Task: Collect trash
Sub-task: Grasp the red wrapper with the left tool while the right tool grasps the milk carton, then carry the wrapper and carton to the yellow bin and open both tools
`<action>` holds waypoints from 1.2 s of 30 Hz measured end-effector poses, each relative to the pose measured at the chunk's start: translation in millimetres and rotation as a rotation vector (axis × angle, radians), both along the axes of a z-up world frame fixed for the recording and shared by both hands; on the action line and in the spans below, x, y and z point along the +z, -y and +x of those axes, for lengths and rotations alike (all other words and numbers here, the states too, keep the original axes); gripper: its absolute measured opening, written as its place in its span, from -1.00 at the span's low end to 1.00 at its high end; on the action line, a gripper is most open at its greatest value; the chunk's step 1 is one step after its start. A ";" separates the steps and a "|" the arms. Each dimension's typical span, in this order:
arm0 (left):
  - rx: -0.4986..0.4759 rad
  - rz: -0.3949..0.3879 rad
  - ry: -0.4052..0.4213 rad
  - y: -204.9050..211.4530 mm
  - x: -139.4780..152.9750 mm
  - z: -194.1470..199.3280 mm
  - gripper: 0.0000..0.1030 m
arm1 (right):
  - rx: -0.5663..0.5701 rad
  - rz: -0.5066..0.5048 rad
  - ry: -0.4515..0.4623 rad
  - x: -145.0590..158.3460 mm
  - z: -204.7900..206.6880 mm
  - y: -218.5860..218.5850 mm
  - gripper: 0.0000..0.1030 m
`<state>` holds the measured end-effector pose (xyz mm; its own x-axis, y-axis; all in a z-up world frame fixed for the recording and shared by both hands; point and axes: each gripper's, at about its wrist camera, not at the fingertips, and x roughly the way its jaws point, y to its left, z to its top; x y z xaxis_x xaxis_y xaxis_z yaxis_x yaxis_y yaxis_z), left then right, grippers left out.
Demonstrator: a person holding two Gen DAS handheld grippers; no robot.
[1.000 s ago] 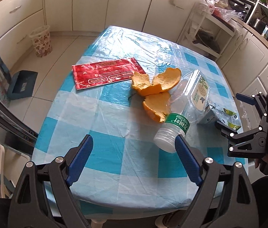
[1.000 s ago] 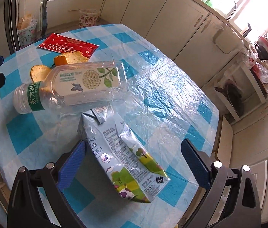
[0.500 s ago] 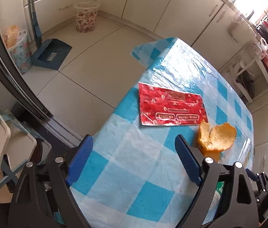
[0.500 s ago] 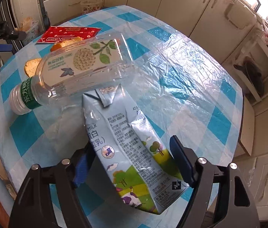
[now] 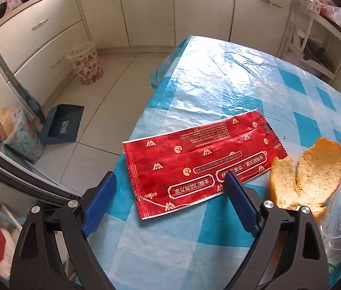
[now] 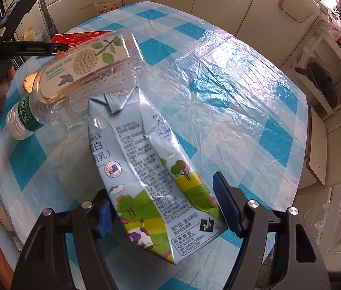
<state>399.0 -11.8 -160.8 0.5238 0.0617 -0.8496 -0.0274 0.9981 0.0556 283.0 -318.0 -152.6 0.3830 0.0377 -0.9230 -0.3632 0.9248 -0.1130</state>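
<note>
Milk carton [image 6: 151,174], crumpled, lower centre of the right wrist view, long axis running from gabled top at centre down to base at bottom; right gripper [image 6: 163,207] clamped on its base, left pad half hidden behind it, jaws narrower than a second ago. Clear plastic bottle [image 6: 78,77] lies upper left, cap toward lower left. Left gripper [image 5: 168,203] wide, empty, now over red wrapper [image 5: 202,162], long axis lower left to upper right; orange peel [image 5: 308,176] at right partly hidden.

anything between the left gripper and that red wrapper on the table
Nothing visible. The left gripper hangs open right over the red wrapper, which lies flat on the tablecloth; the orange peel sits off to its side.
</note>
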 end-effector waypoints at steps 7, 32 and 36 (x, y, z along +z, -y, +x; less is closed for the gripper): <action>-0.064 -0.040 0.009 -3.7 10.7 -1.9 -0.94 | 0.002 0.009 -0.005 0.7 -0.4 2.3 0.36; -0.179 -0.429 0.225 -23.3 130.2 -104.6 -0.99 | -0.076 0.097 0.105 41.4 -25.8 34.1 0.03; -0.245 -0.429 0.257 4.1 148.6 -123.4 -0.99 | -0.123 0.090 0.117 44.5 -37.5 57.8 0.03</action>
